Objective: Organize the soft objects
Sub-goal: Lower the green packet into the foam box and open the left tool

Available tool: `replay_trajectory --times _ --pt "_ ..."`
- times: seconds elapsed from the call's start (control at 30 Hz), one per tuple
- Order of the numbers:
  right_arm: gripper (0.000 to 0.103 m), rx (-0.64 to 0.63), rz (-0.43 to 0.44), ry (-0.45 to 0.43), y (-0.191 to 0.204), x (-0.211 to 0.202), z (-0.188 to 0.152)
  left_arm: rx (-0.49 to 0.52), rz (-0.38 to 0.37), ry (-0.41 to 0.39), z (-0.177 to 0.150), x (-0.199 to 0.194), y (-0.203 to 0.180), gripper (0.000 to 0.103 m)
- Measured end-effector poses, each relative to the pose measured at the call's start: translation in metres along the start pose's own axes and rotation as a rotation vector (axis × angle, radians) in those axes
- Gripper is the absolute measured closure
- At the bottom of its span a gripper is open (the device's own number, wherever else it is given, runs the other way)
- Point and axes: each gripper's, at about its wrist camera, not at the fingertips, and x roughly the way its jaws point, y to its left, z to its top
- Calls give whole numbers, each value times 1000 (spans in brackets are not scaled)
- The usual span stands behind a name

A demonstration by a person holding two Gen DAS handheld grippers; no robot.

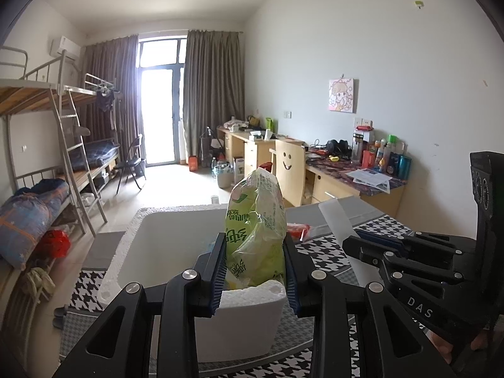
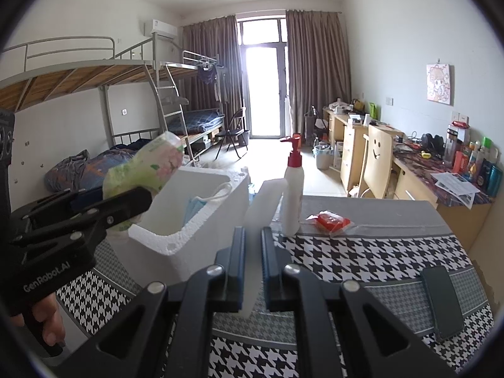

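Left gripper [image 1: 255,252] clamps green tissue pack [image 1: 256,220] over foam box [image 1: 163,236]; next, lower and release. Right gripper [image 2: 252,252] pinches a white strip [image 2: 263,201], probably foam.

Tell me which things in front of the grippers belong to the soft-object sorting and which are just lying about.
Part of the job:
- green tissue pack, clamped in the left gripper
- white foam slab, pinched in the right gripper
- foam box
- blue face mask inside the box

Lying about:
- pump bottle
- red packet
- dark phone
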Motion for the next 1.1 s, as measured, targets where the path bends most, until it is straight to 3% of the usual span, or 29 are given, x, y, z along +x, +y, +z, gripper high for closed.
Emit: replay_trajectory --times 1.1 --pt "91 -35 75 47 20 32 19 -48 131 45 5 31 29 69"
